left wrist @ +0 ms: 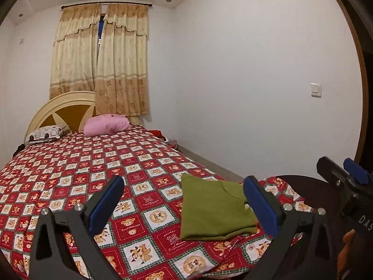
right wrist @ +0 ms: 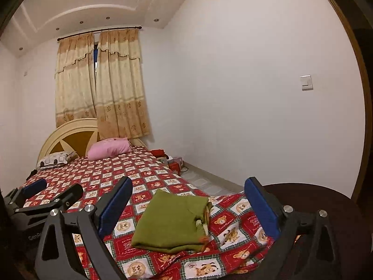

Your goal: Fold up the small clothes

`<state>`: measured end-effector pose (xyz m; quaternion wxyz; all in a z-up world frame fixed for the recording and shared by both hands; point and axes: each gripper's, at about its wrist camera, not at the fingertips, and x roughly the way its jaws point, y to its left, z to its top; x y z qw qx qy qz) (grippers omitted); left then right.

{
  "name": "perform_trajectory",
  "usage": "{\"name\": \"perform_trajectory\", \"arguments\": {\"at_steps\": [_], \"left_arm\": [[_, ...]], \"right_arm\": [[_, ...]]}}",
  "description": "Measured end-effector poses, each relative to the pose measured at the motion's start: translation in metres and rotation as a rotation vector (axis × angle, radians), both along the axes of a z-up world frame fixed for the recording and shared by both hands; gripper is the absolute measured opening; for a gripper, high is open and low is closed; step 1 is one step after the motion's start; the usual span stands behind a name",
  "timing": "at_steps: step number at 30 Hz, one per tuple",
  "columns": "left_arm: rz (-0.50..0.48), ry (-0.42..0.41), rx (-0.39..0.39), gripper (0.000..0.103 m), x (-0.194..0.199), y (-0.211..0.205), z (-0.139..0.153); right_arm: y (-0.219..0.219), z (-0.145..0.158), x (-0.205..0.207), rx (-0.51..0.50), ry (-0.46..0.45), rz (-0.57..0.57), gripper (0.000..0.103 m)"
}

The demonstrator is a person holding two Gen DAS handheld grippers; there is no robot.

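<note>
A small olive-green garment (left wrist: 213, 210) lies folded into a flat rectangle on the red teddy-bear bedspread (left wrist: 70, 175), near the bed's front right corner. It also shows in the right wrist view (right wrist: 171, 225). My left gripper (left wrist: 184, 203) is open and empty, held above the bed just in front of the garment. My right gripper (right wrist: 188, 207) is open and empty, its fingers straddling the garment from above and behind. The right gripper shows at the right edge of the left wrist view (left wrist: 342, 175), and the left gripper at the left edge of the right wrist view (right wrist: 53, 189).
A pink pillow (left wrist: 106, 124) and a patterned pillow (left wrist: 46, 134) lie at the cream headboard (left wrist: 63, 102). A dark round table (right wrist: 326, 200) stands by the bed's front right corner. A white wall runs along the right, with red items (right wrist: 174, 163) on the floor beside the bed.
</note>
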<state>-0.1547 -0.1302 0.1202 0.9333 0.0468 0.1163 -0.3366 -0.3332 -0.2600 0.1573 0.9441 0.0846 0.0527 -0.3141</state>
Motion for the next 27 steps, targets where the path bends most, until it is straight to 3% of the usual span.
{"name": "perform_trajectory", "arguments": {"at_steps": [27], "left_arm": [[0.009,0.015,0.019,0.103,-0.0034,0.0015,-0.0025]], "right_arm": [[0.0078,-0.0035,0.0004,-0.023,0.033,0.007,0.097]]}}
